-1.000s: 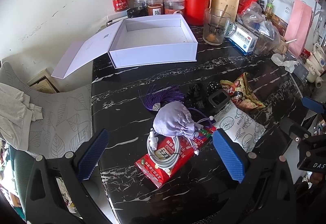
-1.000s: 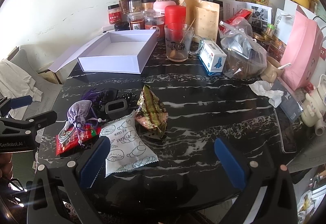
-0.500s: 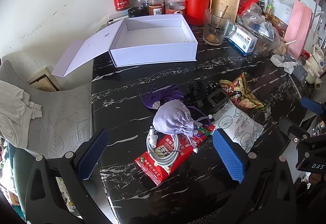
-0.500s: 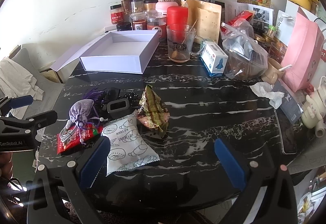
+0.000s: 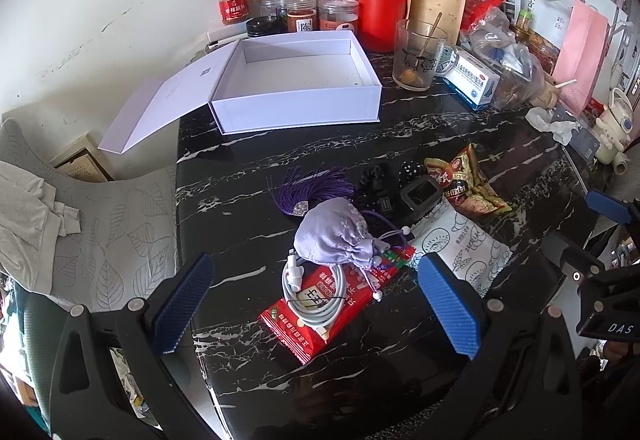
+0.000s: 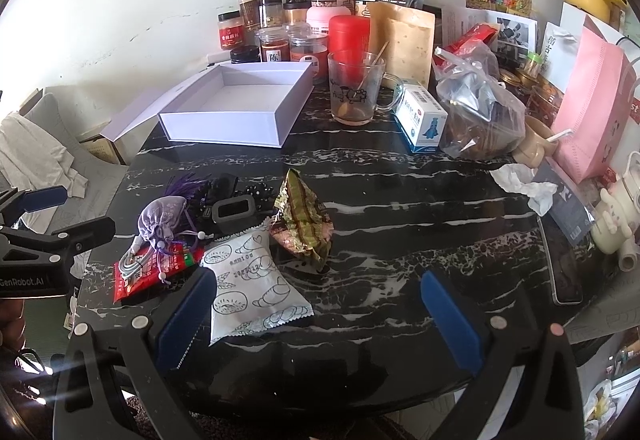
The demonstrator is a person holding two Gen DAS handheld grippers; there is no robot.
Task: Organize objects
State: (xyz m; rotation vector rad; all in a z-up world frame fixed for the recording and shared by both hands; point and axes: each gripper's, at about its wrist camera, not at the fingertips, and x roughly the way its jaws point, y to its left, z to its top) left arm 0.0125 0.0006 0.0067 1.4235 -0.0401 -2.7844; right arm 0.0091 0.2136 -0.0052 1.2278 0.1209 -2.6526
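An open white box [image 5: 296,88] [image 6: 236,108] with its lid folded out sits at the back of the black marble table [image 5: 248,168]. In front lies a pile: a lilac drawstring pouch [image 5: 332,236] [image 6: 162,218], a coiled white cable [image 5: 312,288] on a red packet [image 5: 340,300], a purple tassel [image 5: 316,188], a black case [image 5: 420,196], a white pastry packet [image 6: 252,280] and a crinkled snack bag [image 6: 302,218]. My left gripper [image 5: 316,304] hangs open just above the red packet and cable. My right gripper [image 6: 320,312] stands open over the table's near edge, right of the white packet.
Jars, a red canister [image 5: 380,20], a glass mug [image 6: 356,88], a medicine box [image 6: 424,120], a plastic bag [image 6: 480,112] and a pink bag [image 6: 592,112] crowd the back and right. A phone [image 6: 560,264] lies at the right edge. A cushioned seat [image 5: 100,220] is left of the table.
Both grippers have edged slightly forward towards the pile; the objects sit a little nearer in view. Nothing on the table has moved and both stay open.
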